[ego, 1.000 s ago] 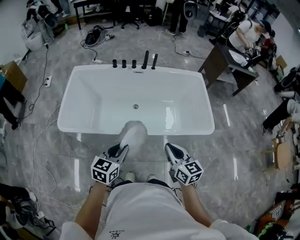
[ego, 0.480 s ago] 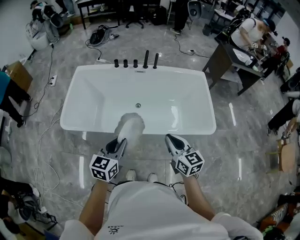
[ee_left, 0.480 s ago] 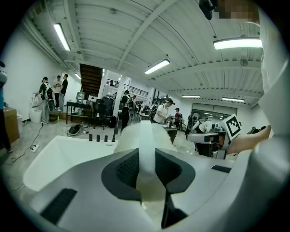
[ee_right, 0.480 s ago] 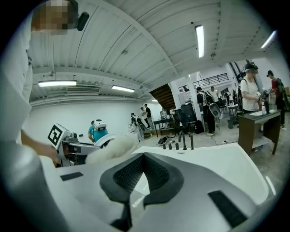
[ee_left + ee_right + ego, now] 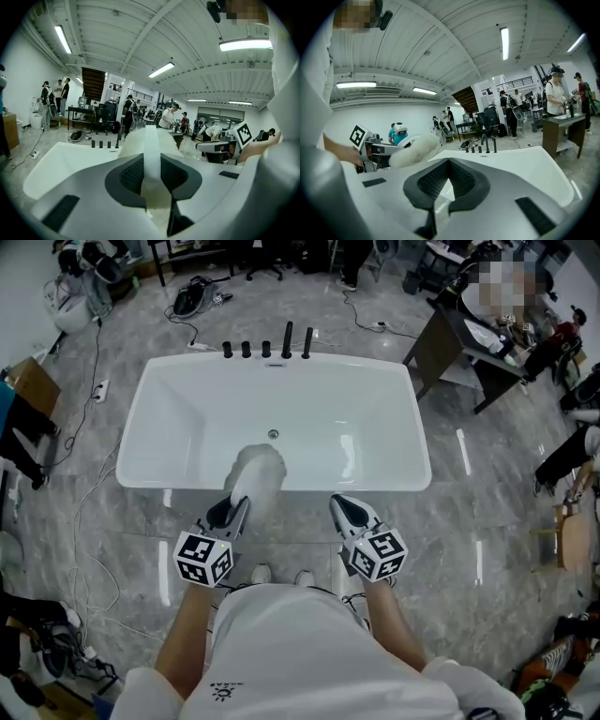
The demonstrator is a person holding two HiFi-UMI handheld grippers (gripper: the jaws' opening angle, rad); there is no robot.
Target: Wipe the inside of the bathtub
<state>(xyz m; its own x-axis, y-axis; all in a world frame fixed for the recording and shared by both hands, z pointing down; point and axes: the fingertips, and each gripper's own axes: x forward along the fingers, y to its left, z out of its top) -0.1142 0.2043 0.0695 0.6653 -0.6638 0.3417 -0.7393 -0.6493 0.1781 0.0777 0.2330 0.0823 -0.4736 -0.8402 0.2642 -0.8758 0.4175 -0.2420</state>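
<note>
We see the white bathtub [image 5: 187,418] straight ahead of us on the grey marble floor [image 5: 469,521], its long side toward us. Its drain [image 5: 273,434] sits at the middle of the basin, and a row of black taps [image 5: 267,345] stands on the far rim.

A fluffy white duster [image 5: 258,470] reaches over the near rim, with its head inside the tub's outline on our side of the drain. We cannot tell whether it touches the tub's surface.

The left claw [image 5: 230,512] is clenched on the duster's flat white handle. In the left gripper view the handle runs up between the two dark pads of that claw [image 5: 151,164], and the duster [image 5: 151,140] widens beyond them, with the tub [image 5: 56,159] off to the left.

The right claw [image 5: 345,510] hangs beside the left one, just short of the near rim. In the right gripper view its jaws [image 5: 449,161] are pressed together at the tips with nothing between them, and the tub [image 5: 520,164] and the duster [image 5: 415,149] show beyond.

Cables [image 5: 84,512] trail over the floor left of the tub, and a dark bench [image 5: 450,357] stands off its far right corner.
</note>
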